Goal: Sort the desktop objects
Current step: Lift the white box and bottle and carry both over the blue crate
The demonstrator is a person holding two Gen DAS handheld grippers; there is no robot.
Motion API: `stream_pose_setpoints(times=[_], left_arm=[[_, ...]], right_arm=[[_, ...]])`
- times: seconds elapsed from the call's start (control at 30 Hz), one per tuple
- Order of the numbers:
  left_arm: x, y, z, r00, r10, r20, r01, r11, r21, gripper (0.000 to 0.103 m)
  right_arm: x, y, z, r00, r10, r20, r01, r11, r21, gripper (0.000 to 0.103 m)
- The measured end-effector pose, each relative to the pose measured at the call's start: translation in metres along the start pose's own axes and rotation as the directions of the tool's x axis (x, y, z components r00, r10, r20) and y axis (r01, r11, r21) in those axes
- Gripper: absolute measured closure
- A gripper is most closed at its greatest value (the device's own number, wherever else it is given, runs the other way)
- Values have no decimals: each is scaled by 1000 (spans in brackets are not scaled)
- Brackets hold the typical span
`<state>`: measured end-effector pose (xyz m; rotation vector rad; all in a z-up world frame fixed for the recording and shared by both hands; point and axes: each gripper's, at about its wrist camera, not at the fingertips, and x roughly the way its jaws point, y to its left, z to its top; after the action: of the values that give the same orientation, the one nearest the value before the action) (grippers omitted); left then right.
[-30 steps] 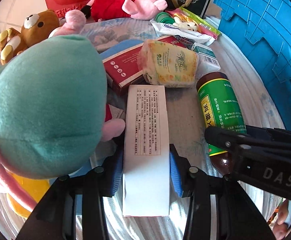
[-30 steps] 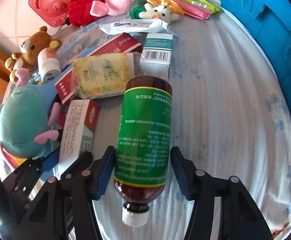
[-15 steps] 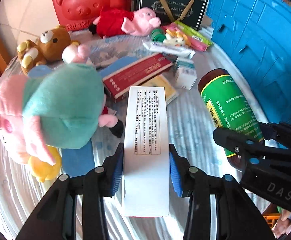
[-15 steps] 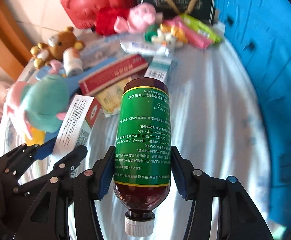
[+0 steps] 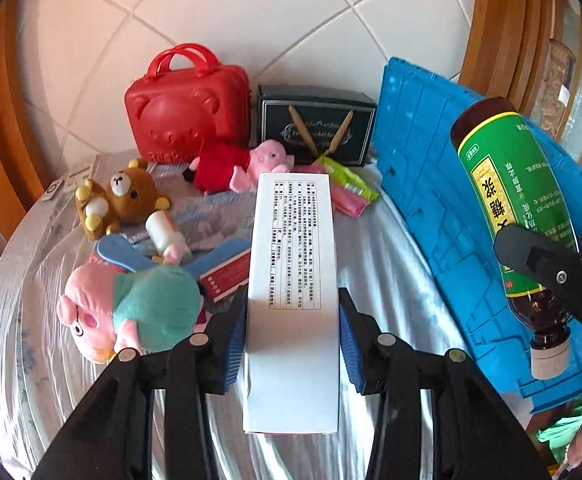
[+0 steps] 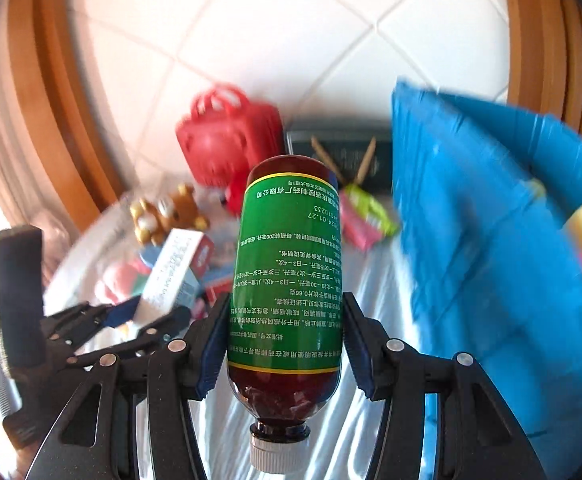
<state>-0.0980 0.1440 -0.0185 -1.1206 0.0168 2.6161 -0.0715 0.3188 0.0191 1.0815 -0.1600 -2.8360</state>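
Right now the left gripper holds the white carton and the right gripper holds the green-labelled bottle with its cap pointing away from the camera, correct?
Not quite: the right wrist view shows the bottle with its cap toward the camera. The left gripper does hold the white carton, the right gripper the bottle.

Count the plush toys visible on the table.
3: a brown bear at back left, a pink pig in red before the red case, a pink pig in green at front left. Others may be hidden.
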Motion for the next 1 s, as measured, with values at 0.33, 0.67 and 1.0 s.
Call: stream_pose_setpoints(times=[0.33, 0.67, 1.0], left_arm=[[-66, -93, 56, 979, -99, 180, 79, 990, 115, 62], [-64, -230, 85, 963, -262, 65, 241, 944, 225, 62], [-52, -331, 79, 968, -252, -9, 243, 925, 293, 62]], right_arm=[[-114, -70, 33, 967, -89, 237, 82, 996, 36, 51], [-162, -190, 19, 899, -378, 221, 355, 925, 137, 51], [-168, -280, -8, 877, -460, 138, 440, 885, 153, 51]])
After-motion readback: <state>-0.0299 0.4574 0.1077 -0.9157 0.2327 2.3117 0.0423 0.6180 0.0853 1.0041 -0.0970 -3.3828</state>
